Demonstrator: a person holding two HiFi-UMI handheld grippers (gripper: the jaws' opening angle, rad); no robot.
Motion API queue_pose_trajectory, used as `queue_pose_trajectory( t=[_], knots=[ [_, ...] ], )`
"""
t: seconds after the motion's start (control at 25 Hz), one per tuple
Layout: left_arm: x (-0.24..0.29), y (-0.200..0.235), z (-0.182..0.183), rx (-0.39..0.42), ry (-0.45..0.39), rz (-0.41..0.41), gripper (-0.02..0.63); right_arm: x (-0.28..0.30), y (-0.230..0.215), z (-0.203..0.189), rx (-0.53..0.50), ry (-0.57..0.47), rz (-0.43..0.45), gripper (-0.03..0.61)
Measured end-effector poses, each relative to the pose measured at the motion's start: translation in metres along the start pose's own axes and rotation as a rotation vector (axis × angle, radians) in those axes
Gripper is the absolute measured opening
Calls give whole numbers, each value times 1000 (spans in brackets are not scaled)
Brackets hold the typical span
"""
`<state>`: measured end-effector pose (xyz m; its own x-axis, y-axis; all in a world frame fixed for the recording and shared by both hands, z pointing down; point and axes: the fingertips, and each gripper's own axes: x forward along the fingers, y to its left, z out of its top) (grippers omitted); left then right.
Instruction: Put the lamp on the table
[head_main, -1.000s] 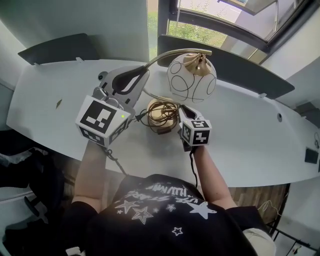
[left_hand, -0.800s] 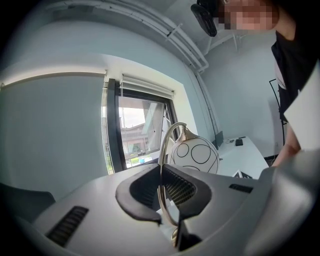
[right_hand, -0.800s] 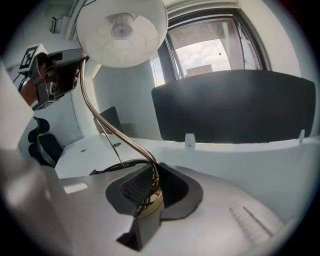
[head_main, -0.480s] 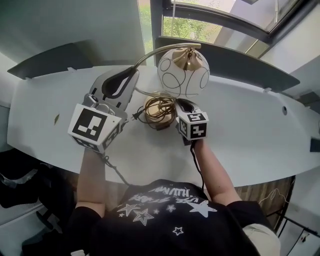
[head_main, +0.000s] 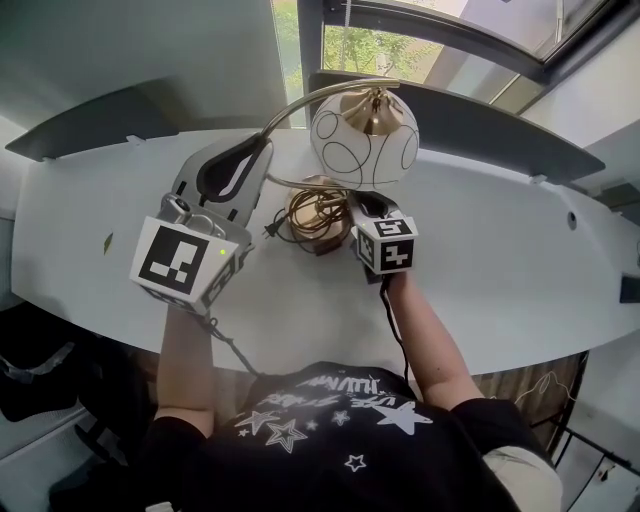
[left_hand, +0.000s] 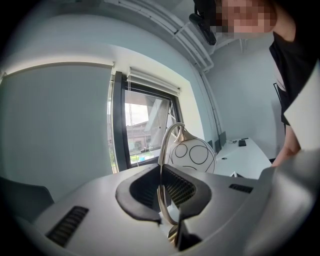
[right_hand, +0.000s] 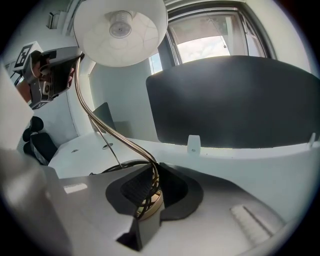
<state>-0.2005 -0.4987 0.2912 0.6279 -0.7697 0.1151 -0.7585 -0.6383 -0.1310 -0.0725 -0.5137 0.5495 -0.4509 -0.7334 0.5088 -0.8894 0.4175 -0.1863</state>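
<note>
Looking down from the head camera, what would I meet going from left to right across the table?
Left hand-held gripper → lamp base wound with its cord → right hand-held gripper.

Looks like an office or meeting room. Centres on a long white table (head_main: 520, 290) with rounded ends and a small cable hole (head_main: 572, 216) at the right of the head view. Carries dark divider panels (head_main: 480, 120) along its far edge, upper left and upper right. Opens at top centre onto a tall dark-framed window (head_main: 400, 50) with greenery outside. Includes a second white desk (left_hand: 245, 152) at the right of the left gripper view.
</note>
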Motion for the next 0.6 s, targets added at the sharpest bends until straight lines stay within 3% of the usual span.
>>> queue_pose_trajectory(
  t=[0.6],
  knots=[
    [-9,2,-7,-25,-16,5,37,1,6,2,6,-13,16,40]
  ],
)
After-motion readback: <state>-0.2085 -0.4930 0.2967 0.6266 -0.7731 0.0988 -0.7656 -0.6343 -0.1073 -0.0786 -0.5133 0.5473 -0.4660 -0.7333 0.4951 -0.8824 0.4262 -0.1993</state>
